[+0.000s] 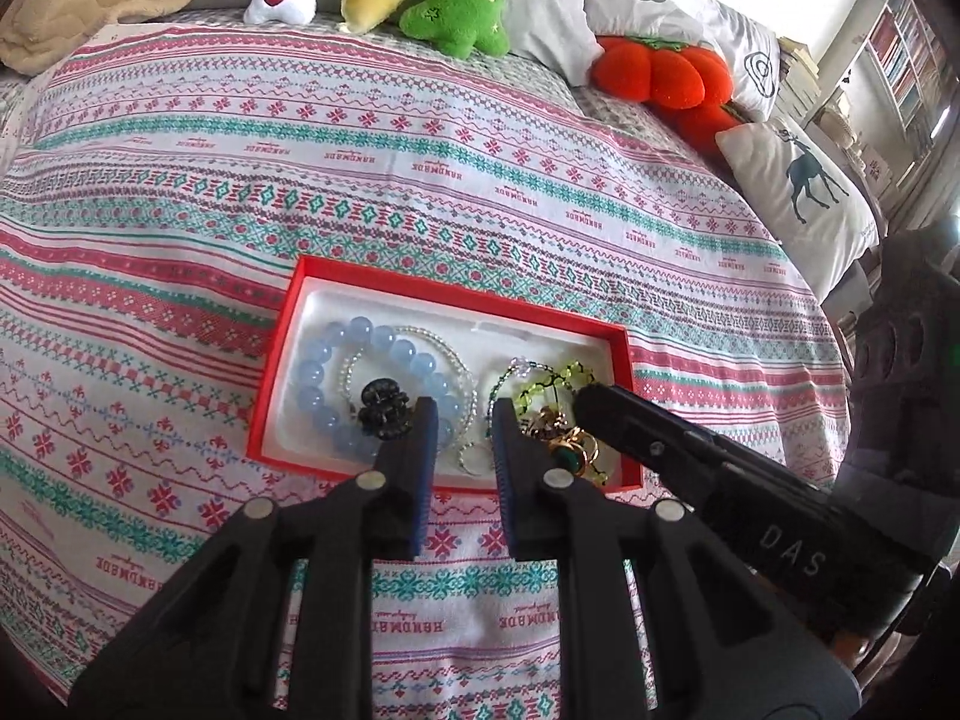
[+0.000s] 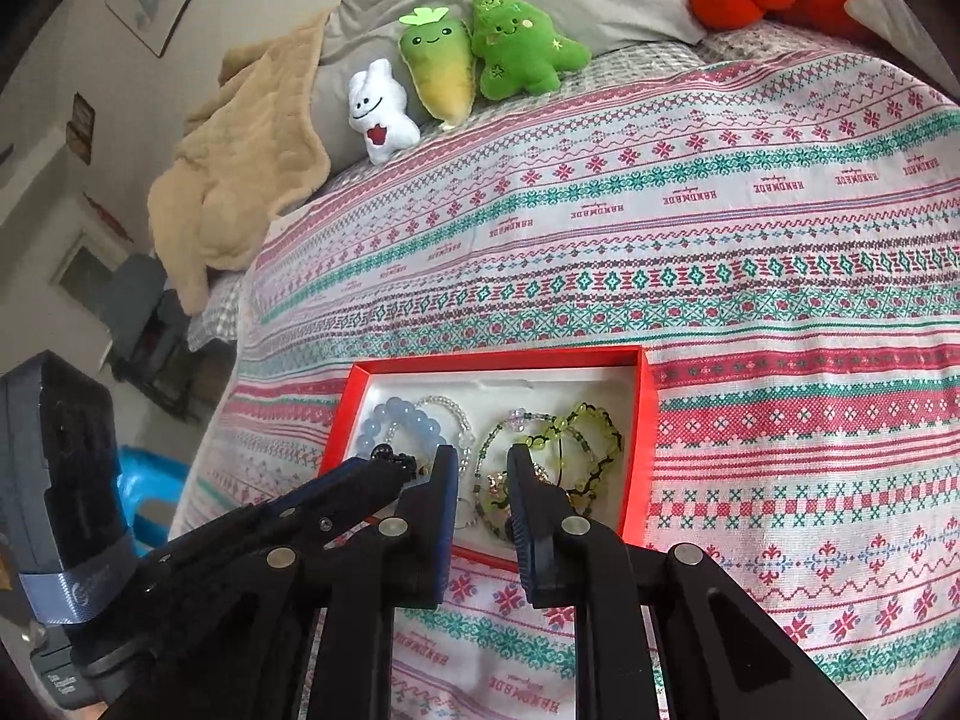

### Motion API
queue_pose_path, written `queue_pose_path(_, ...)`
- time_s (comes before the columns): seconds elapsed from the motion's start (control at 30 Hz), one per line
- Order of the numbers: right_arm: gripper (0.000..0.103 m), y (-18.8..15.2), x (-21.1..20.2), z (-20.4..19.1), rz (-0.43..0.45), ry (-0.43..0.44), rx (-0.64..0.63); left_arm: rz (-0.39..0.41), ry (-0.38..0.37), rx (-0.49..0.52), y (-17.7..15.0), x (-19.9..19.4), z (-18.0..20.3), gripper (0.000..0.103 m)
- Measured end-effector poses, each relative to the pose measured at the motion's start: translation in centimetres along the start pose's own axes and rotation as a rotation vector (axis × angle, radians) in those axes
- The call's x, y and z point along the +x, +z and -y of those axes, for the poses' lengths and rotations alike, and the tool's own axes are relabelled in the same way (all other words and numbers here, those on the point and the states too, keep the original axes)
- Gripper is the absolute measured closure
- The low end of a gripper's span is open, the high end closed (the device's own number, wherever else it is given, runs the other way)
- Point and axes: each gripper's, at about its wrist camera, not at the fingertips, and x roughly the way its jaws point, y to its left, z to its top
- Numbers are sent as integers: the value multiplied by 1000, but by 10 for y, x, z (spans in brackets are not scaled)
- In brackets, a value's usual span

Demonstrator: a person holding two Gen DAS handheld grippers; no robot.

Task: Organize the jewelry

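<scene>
Jewelry [image 1: 420,384] is seen in the red box [image 1: 624,360], left view, at 12 o'clock of the left gripper [image 1: 462,414], parted and empty. Right view: right gripper [image 2: 483,462] likewise unclenched; strands could be snagged together.

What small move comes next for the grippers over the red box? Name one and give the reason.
Probably lift the left gripper and right gripper clear of the red box. Both show a gap between their jaws with nothing held, and the blue bead bracelet, green bracelets and rings all lie inside it already.
</scene>
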Motion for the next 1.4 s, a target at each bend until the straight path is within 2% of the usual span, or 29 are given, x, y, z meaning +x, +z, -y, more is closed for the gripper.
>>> queue_pose_path(0.17, 85, -5, -11, -6, 6, -41, -14, 17, 44, 27, -2, -9, 1, 79)
queue_pose_path(0.27, 83, -14, -20, -15, 8, -68, -68, 39, 85, 63, -6, -21, 2, 68)
queue_pose_path(0.3, 80, -18, -24, -19, 13, -81, -91, 43, 94, 69, -7, -24, 1, 66)
queue_pose_path(0.37, 76, -26, -30, -27, 28, -124, -142, 49, 105, 72, -8, -31, -1, 56)
queue_pose_path(0.5, 72, -43, -38, -45, 70, -246, -255, 47, 122, 76, -15, -42, -5, 53)
queue_pose_path(0.57, 64, -47, -42, -49, 77, -273, -273, 48, 146, 83, -19, -48, -7, 50)
queue_pose_path(0.6, 56, -49, -45, -50, 83, -285, -272, 49, 158, 85, -22, -50, -8, 47)
queue_pose_path(0.67, 54, -53, -51, -53, 93, -298, -268, 53, 167, 88, -27, -56, -10, 35)
queue_pose_path(0.77, 53, -60, -61, -64, 110, -313, -288, 49, 165, 84, -34, -68, -12, 33)
queue_pose_path(0.8, 49, -63, -64, -69, 121, -326, -302, 56, 167, 86, -36, -73, -12, 32)
queue_pose_path(0.93, 40, -76, -77, -83, 160, -380, -347, 96, 215, 106, -46, -91, -8, 21)
queue_pose_path(1.07, 36, -86, -88, -89, 174, -387, -357, 106, 239, 116, -54, -103, -6, 19)
queue_pose_path(1.2, 21, -95, -97, -90, 186, -386, -332, 107, 273, 89, -64, -111, -7, 13)
queue_pose_path(1.4, 18, -105, -96, -92, 160, -411, -336, 92, 308, 47, -74, -114, -15, 6)
